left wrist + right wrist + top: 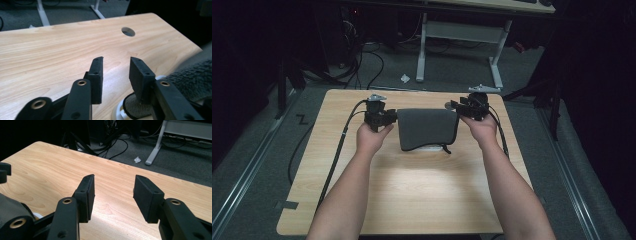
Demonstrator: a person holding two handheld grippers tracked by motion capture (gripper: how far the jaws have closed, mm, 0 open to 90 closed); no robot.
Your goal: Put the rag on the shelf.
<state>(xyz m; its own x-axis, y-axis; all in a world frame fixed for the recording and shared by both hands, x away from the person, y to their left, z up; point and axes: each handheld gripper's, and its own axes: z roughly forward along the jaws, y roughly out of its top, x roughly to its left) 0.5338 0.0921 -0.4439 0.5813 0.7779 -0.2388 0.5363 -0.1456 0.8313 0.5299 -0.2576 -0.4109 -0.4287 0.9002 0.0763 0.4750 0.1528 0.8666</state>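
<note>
**Two grippers flanking a grey cloth on a wooden surface**

Sitting in a dim room on grey carpet: a light wooden surface (412, 200), lit brightest at its middle. Reaching in from the near edge, two bare forearms, each hand gripping a black tool.

Lying across the middle of the surface, a dark grey cloth (427, 127), draped over something white that is peeking out at its near edge; what that white thing is cannot be told. Trailing from the same near edge, a short dark cord or strap.

Hovering just beside the cloth's left edge, the left gripper (384, 118), jaws spread with bare wood showing through the gap in the left gripper view, nothing pinched between them. Showing at the lower right of that view, the fuzzy cloth and a white rim under it, touching or nearly touching the jaw nearest it. Running back along the surface toward the near left corner, its black cable.

Hovering at the cloth's far right corner, the right gripper (462, 106), jaws likewise spread wide over bare wood, holding nothing.

Showing farther off in the left gripper view, a round hole (128, 31) in the surface.

Standing beyond on the floor, the white legs of a desk (462, 50), tangled black cables (362, 55), and a scrap of crumpled white paper (405, 78).
</note>
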